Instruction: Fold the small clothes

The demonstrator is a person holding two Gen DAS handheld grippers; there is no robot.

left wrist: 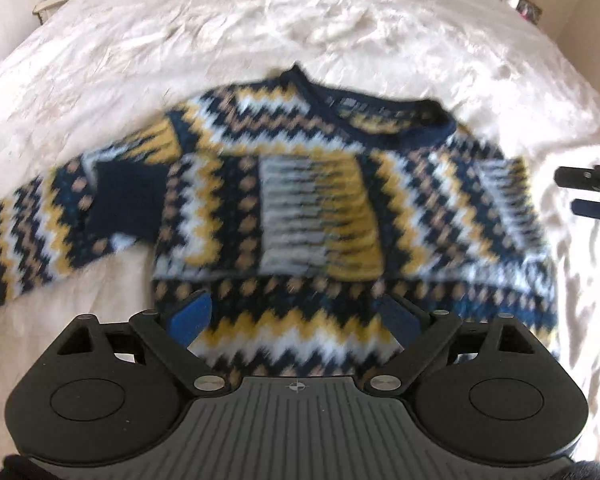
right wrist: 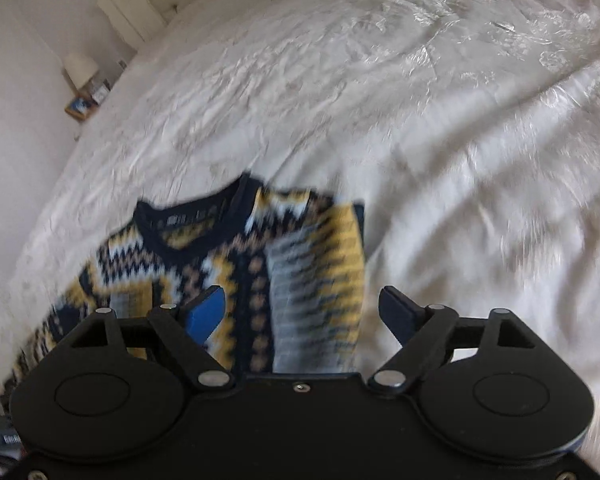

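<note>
A small knitted sweater with navy, mustard, white and tan zigzag bands [left wrist: 300, 208] lies flat on the crumpled white bedspread [left wrist: 260, 32], navy collar toward the 12 o'clock side. One sleeve is folded across the chest; the other stretches out toward 9 o'clock in the left wrist view.

The left gripper [left wrist: 300, 316] hovers over the sweater's hem, jaws wide apart, blue pads holding nothing. The right gripper [right wrist: 302, 316] hangs above the sweater's edge nearest it, jaws equally wide and empty; it also shows at 3 o'clock in the left wrist view, beside the garment.

A cream tufted headboard [right wrist: 136, 4] stands at 11 o'clock in the right wrist view. Both views are blurred.
</note>
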